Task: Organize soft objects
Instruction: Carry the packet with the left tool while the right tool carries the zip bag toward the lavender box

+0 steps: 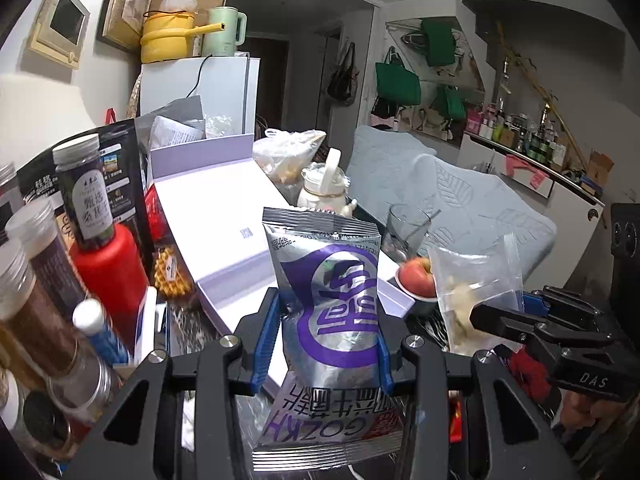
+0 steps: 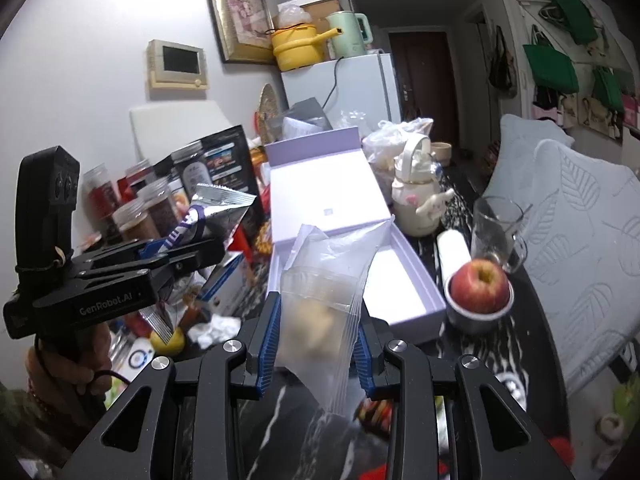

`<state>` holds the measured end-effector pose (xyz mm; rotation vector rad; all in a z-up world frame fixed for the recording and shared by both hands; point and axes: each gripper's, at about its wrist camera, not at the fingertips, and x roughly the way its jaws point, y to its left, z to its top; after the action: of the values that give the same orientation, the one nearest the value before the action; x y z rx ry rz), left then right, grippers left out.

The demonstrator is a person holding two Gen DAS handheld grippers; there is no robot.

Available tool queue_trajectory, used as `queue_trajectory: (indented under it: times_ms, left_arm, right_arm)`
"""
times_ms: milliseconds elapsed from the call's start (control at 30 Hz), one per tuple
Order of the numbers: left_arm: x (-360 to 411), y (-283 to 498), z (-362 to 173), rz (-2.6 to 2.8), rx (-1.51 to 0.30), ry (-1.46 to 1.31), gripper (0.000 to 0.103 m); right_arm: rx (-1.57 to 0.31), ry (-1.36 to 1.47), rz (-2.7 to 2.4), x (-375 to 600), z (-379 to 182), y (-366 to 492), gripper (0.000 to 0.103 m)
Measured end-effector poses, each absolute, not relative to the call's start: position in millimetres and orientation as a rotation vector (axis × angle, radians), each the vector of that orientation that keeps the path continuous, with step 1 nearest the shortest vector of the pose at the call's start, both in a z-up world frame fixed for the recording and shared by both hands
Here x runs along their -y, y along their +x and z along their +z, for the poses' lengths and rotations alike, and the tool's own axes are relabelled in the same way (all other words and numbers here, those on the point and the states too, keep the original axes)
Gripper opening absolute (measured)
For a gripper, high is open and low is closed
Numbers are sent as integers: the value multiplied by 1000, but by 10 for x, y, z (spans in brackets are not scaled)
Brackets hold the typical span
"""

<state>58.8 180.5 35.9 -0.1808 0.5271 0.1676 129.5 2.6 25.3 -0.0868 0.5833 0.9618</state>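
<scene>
Snack pouch pinched mid-body in left hand-held gripper, clear zip bag clamped in right hand-held gripper; both above worktop near open lilac box. Light, crinkly, slippery film; grip near seams probably safer.

Apple in metal bowl; empty glass just behind.

The silver snack packet hides the tabletop beyond the left claw. The clear bag is blurred, its pale contents unidentifiable. Jar labels at the left are cropped.
</scene>
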Motion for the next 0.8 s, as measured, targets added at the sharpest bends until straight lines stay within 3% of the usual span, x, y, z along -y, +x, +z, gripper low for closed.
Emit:
queue_trajectory:
  times_ms: [800]
  left_arm:
    - [-2409, 1528, 285, 286, -496, -181, 41]
  right_arm:
    - [-526, -154, 927, -893, 477, 2290, 33]
